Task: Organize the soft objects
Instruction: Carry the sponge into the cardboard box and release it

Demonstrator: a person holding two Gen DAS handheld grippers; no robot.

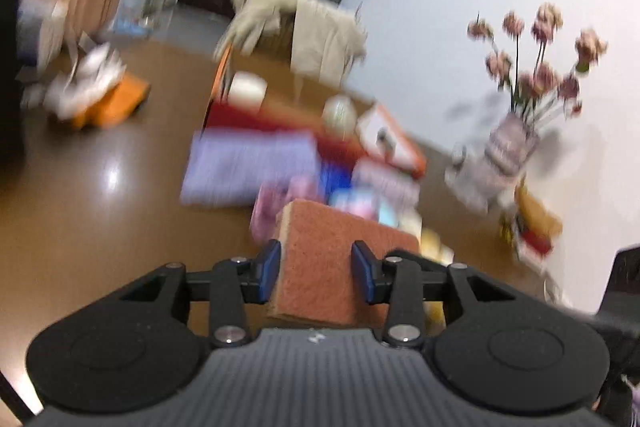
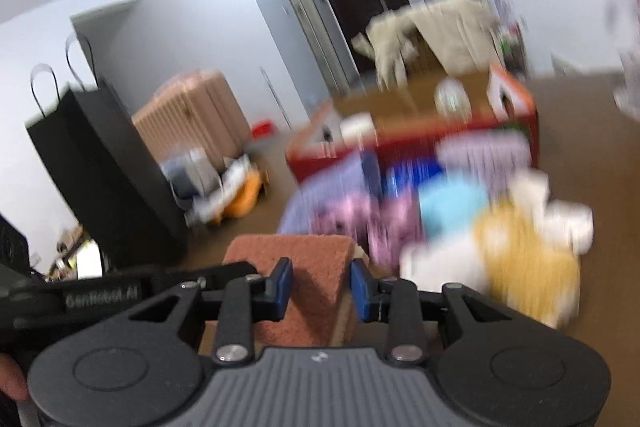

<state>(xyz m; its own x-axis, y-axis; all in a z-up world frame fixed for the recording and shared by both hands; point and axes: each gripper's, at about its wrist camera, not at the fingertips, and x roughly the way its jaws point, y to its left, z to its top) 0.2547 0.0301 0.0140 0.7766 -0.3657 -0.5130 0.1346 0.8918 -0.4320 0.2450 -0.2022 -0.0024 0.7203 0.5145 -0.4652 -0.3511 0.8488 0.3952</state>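
Observation:
My left gripper (image 1: 316, 275) is shut on an orange scouring sponge (image 1: 332, 247) with a pale underside, held above the floor. My right gripper (image 2: 320, 287) is shut on a similar orange sponge (image 2: 308, 267). The left gripper's black body shows at the left in the right wrist view. Both views are blurred by motion. Ahead on the brown floor lies a pile of soft things: a lilac towel (image 1: 248, 163), pink cloth (image 2: 360, 223), a light blue piece (image 2: 452, 207), a yellow fluffy piece (image 2: 524, 251) and white pieces (image 2: 440, 267).
A red-and-orange cardboard box (image 2: 400, 143) stands open behind the pile. A vase of pink flowers (image 1: 516, 131) stands by the white wall. A black paper bag (image 2: 104, 163), a beige suitcase (image 2: 192, 115) and a draped chair (image 1: 316, 35) stand further off.

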